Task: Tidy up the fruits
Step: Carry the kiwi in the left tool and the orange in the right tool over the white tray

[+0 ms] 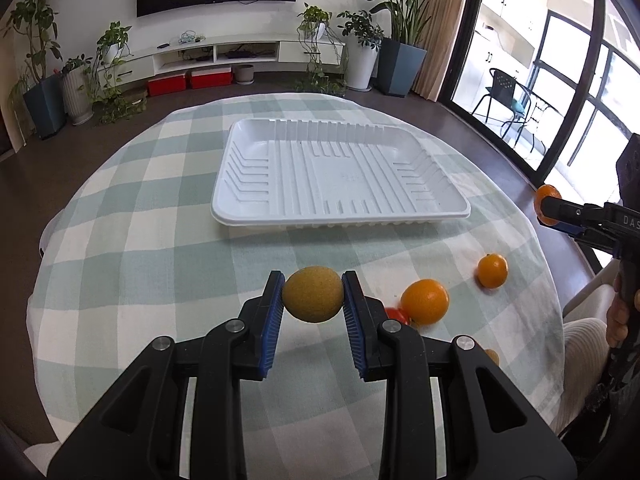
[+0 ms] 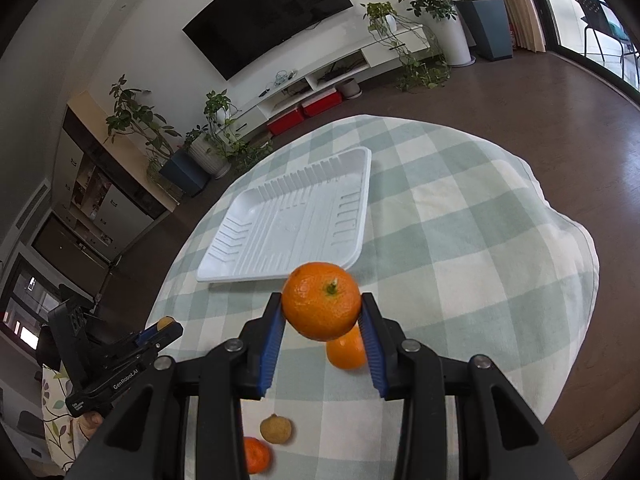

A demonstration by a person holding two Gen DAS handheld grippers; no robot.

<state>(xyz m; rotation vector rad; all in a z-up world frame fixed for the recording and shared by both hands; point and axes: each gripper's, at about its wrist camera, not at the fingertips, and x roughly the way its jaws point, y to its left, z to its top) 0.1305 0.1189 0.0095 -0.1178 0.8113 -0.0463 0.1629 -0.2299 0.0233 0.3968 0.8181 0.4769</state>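
Looking along the left gripper (image 1: 313, 300), its blue pads are clamped on a yellow-brown round fruit (image 1: 313, 294), held above the checked tablecloth (image 1: 160, 264). Beyond it the white tray (image 1: 340, 208) lies bare in the middle of the table. To the right, on the cloth, sit a large orange (image 1: 425, 301), a smaller orange (image 1: 492, 270) and a red fruit (image 1: 398, 315) half hidden behind the finger. At the right edge the right gripper (image 1: 545, 205) pinches a mandarin (image 1: 546, 194).

From the right wrist view, the right gripper (image 2: 321, 312) grips the mandarin (image 2: 321, 300) between its pads, stem facing the camera, just short of the tray's (image 2: 280, 236) near rim. Below it another orange (image 2: 346, 350) rests on the cloth; a small brownish fruit (image 2: 275, 429) and an orange (image 2: 256, 455) lie nearer the camera. At left, the left gripper (image 2: 166, 326) holds its yellow-brown fruit (image 2: 165, 323).
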